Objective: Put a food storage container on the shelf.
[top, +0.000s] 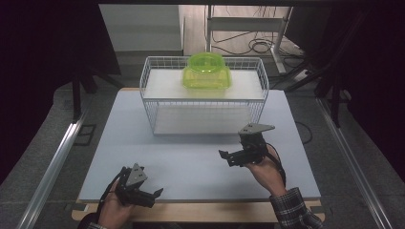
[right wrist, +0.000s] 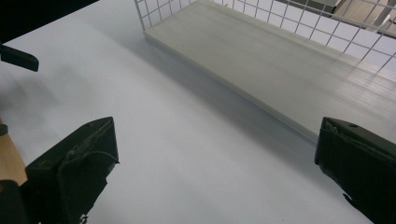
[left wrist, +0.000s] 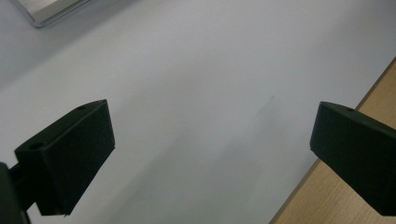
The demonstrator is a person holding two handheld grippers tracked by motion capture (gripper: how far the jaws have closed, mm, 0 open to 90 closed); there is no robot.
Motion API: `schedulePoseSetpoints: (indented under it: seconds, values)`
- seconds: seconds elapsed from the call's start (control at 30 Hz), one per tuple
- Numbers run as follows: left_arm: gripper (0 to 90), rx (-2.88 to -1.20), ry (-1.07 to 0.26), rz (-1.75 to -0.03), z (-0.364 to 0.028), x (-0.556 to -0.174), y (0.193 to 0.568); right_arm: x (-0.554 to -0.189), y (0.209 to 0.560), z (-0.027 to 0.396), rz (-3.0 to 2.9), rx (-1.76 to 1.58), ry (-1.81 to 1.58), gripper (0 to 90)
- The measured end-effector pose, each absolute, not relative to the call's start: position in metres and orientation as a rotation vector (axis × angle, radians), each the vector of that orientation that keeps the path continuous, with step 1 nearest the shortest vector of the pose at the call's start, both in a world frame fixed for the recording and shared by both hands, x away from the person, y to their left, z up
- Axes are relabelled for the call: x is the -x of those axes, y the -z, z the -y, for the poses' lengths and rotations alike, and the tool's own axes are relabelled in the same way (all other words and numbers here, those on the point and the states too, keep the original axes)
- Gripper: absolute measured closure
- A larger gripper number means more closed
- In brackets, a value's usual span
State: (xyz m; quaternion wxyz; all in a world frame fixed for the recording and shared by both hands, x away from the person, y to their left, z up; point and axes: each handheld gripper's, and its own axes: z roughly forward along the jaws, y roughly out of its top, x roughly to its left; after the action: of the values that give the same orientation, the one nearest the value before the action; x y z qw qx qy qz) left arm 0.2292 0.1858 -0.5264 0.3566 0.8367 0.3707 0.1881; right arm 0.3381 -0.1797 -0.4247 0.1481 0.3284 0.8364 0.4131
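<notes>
Left gripper (top: 155,193): well short of the wire rack (top: 153,90), over the near left part of the white table top (top: 191,162), close to the top's near edge. Its jaws stand spread wide with nothing between them; in the left gripper view they frame bare white surface and a strip of the wooden edge (left wrist: 336,196).
Left hand (top: 112,207): wrapped round the gripper's body, just off the near edge of the table top.
Wire rack: white mesh with two shelves, at the far middle of the table top.
Lower shelf (right wrist: 280,65): a pale board inside the rack, bare.
Green container (top: 206,71): translucent lime green, on the rack's upper shelf, right of the shelf's middle, with a round bowl-like part on top.
Right gripper (top: 224,156): just in front of the rack's right half, above the table top, apart from the rack. Its jaws are spread wide and hold nothing; in the right gripper view they frame the table top and the lower shelf.
Right hand (top: 265,167): grips it from behind, plaid sleeve (top: 293,210) at the table's near edge.
</notes>
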Motion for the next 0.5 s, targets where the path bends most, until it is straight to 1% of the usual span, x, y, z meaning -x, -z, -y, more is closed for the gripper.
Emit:
schedulePoseSetpoints:
  seconds: [0.23,0.5]
  values:
    - [0.0,-2.163,-0.485,-0.951,-0.185,-0.229,0.527,-0.333,0.436,0.182,-2.405,-0.948,-1.189,0.0]
    - [0.0,-2.162,-0.486,-0.949,-0.186,-0.229,0.527,-0.328,0.441,0.185,-2.39,-0.948,-1.179,0.0]
